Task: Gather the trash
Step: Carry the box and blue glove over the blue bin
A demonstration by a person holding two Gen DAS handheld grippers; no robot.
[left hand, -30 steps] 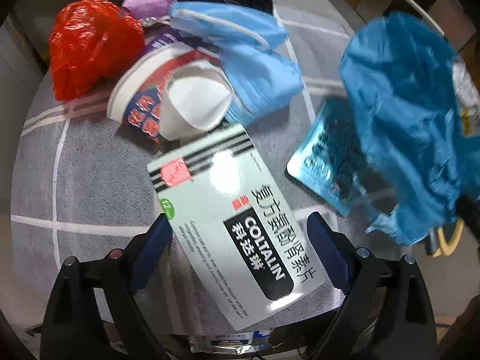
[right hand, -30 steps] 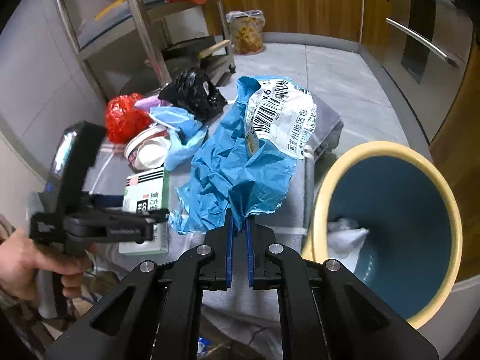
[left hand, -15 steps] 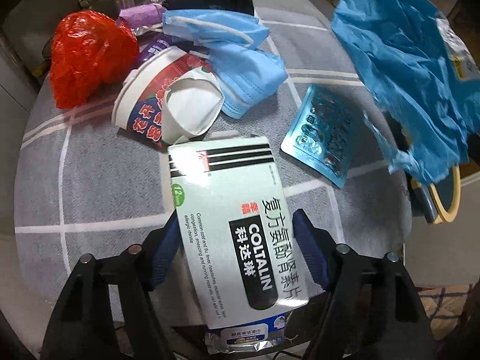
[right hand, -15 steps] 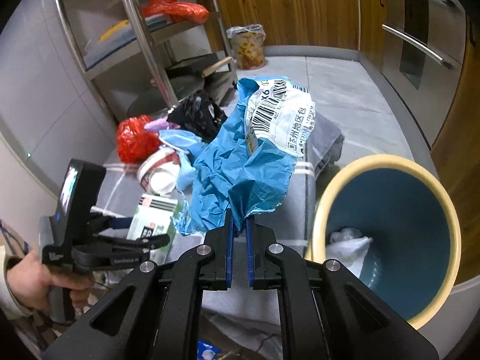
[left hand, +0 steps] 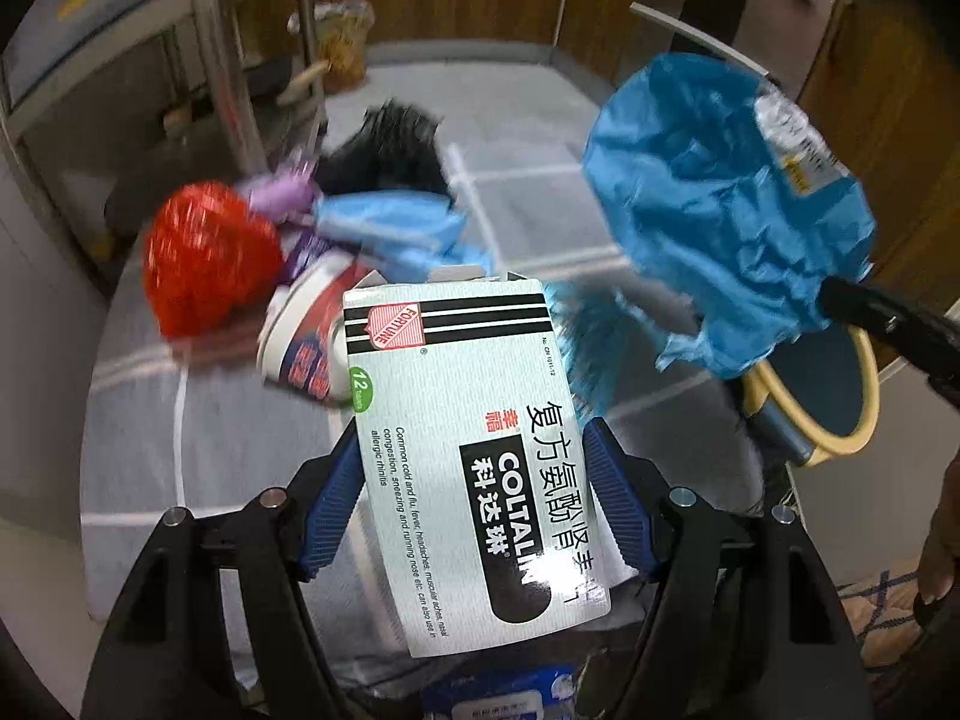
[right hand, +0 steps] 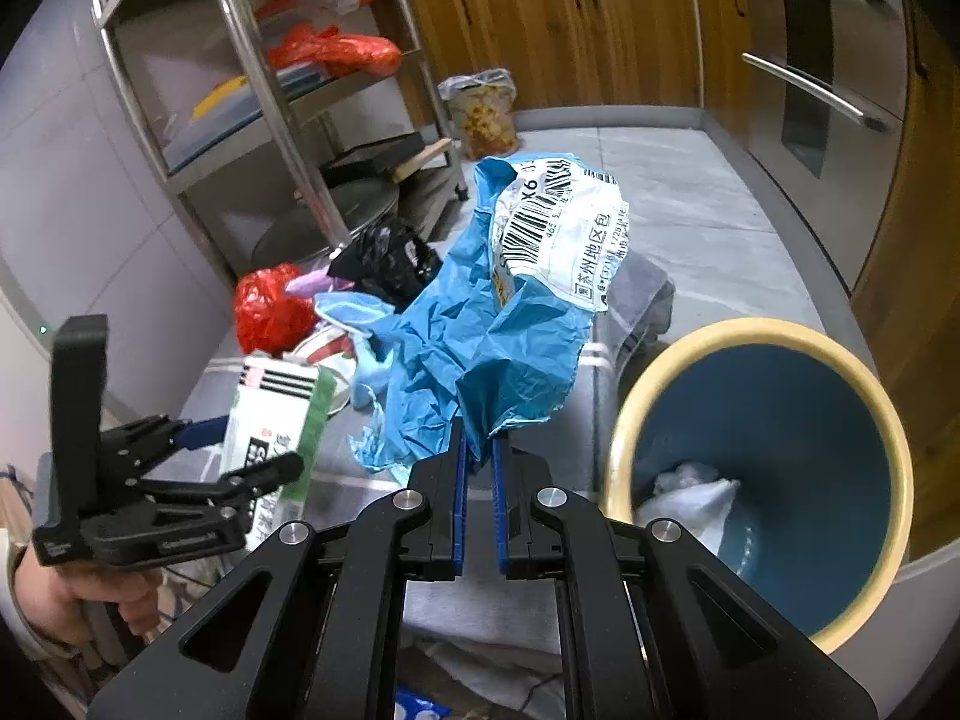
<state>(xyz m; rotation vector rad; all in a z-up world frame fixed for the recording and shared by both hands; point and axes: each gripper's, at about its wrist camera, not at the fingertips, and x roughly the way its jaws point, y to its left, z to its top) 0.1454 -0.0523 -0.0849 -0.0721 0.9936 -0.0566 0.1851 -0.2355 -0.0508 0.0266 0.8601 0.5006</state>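
The left tongs, having just narrowed, are now pinching the medicine box and lifting it off the bench, where it lay a second ago. Only the right wrist view is showing the bin's inside, with white crumpled paper at its bottom, at 3 o'clock. The right tongs, pressed together, are gripping the blue mailer bag.

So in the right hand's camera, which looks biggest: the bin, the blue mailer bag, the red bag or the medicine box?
1. Bin, fills the most picture.
2. Blue mailer bag, though it hangs near the camera, which flatters it.
3. Medicine box and red bag look about alike; I can't rank them.
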